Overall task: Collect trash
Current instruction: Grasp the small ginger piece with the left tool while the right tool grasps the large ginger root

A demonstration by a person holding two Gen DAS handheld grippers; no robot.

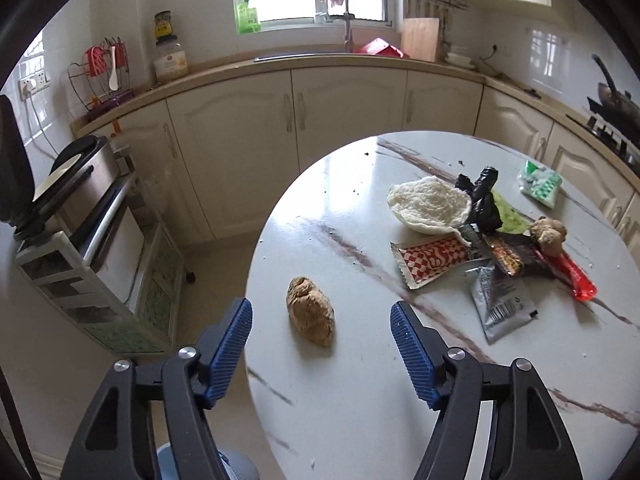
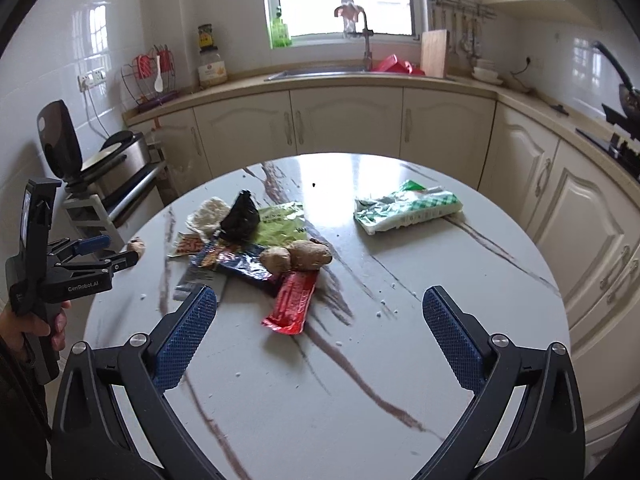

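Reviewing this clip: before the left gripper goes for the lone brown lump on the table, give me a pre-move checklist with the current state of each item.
1. Left gripper empty, jaws apart: ok.
2. Brown lump lies between the fingers' line: ok.
3. Lump apart from the wrapper pile: ok.
4. Right gripper open, empty, away from the lump: ok.
5. Table bare around the lump: ok.
6. Trash bin in view: not ok.

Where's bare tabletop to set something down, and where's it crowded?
Free: the near stretch of the round white marble table, between the red wrapper and the near rim; also the gap between the heap and the green-and-white checked packet. Crowded: the wrapper heap around the black crumpled bag.
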